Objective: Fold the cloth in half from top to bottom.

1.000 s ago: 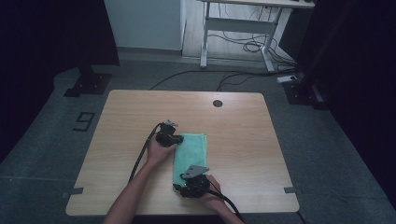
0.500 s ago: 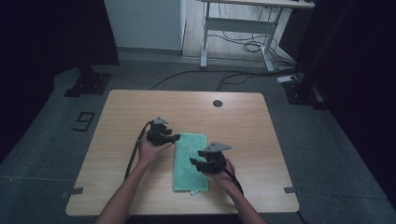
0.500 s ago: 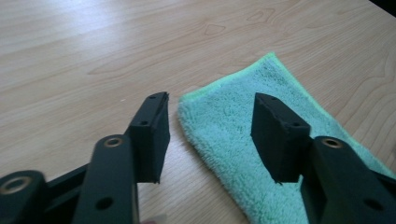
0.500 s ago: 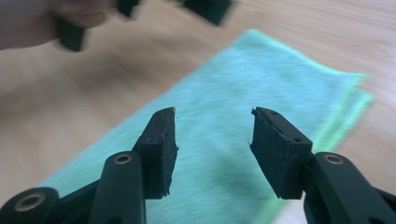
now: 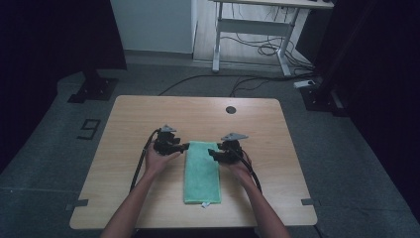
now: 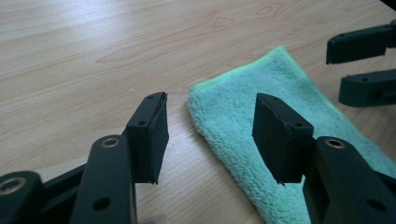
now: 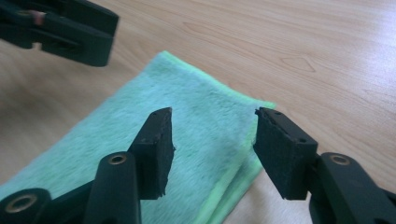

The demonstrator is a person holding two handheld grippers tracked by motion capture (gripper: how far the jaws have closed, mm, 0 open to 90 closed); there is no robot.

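both sets of fingers stand wide and empty: the left gripper [image 5: 184,147] and right gripper [image 5: 212,152] flank the far corners of the folded green towel [image 5: 201,171] lying on the table [image 5: 277,148]. likely next: close on each corner.

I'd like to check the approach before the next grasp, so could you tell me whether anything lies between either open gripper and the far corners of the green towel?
Nothing visible does. The left gripper and right gripper stand open at the green towel; around it is bare table.
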